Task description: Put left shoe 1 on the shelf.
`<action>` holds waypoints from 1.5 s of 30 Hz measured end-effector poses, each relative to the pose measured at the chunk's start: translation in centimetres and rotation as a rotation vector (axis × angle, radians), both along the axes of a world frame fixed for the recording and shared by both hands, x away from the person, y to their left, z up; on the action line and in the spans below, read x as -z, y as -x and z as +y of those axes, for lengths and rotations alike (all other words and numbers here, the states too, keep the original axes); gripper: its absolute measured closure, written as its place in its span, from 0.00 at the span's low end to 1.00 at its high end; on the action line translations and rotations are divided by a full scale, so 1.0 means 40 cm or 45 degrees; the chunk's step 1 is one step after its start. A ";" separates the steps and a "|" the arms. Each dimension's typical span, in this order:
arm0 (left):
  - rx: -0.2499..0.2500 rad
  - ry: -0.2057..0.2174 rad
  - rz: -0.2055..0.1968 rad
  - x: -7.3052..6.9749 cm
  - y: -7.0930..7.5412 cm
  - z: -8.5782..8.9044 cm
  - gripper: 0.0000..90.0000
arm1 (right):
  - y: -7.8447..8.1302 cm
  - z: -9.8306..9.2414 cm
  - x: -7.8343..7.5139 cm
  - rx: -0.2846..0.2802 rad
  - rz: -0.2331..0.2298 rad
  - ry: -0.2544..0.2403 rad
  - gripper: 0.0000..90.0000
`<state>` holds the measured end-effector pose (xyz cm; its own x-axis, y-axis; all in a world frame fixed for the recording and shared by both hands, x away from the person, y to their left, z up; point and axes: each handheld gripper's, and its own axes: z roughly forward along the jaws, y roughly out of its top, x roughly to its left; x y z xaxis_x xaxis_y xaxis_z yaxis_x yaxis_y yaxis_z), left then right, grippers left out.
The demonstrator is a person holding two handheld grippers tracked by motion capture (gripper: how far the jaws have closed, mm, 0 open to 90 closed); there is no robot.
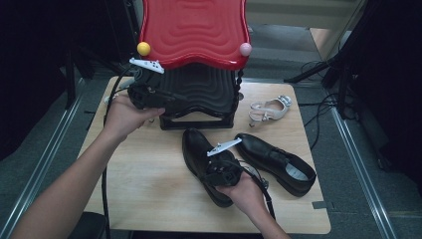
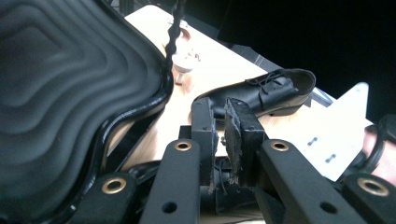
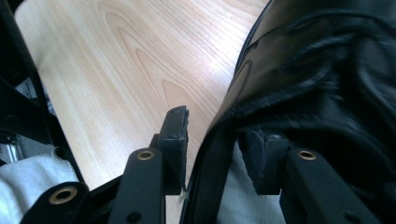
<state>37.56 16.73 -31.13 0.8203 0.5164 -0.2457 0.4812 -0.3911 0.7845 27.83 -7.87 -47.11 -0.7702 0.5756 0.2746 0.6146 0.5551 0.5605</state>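
- Pale wood forms the table top, which carries a two-tier shoe rack, two black leather shoes and a small pale sandal.
- The shoe rack stands at the far middle of the table, with a red wavy top shelf above a black wavy lower shelf.
- The left gripper is held at the rack's left side beside the lower shelf; in the left gripper view its jaws stand nearly together with only a thin gap, and nothing is between them.
- The right gripper sits on the nearer black lace-up shoe at the table's front middle. In the right gripper view one jaw is outside the shoe's collar and the other inside, closed on the collar edge.
- The second black shoe lies just to the right of the first, toe pointing toward the rack.
- The pale sandal lies to the right of the rack, apart from both black shoes.
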 end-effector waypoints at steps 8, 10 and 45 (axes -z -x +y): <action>-0.041 0.000 -0.055 -0.078 -0.045 0.012 0.91 | -0.022 0.029 0.006 0.021 0.020 0.072 0.76; -0.052 0.007 -0.072 -0.096 -0.056 0.013 0.91 | -0.025 0.027 0.013 0.018 0.067 0.055 0.82; -0.222 -0.062 -0.120 -0.185 -0.197 -0.030 0.98 | -0.050 -0.077 -0.205 -0.011 0.038 -0.108 0.95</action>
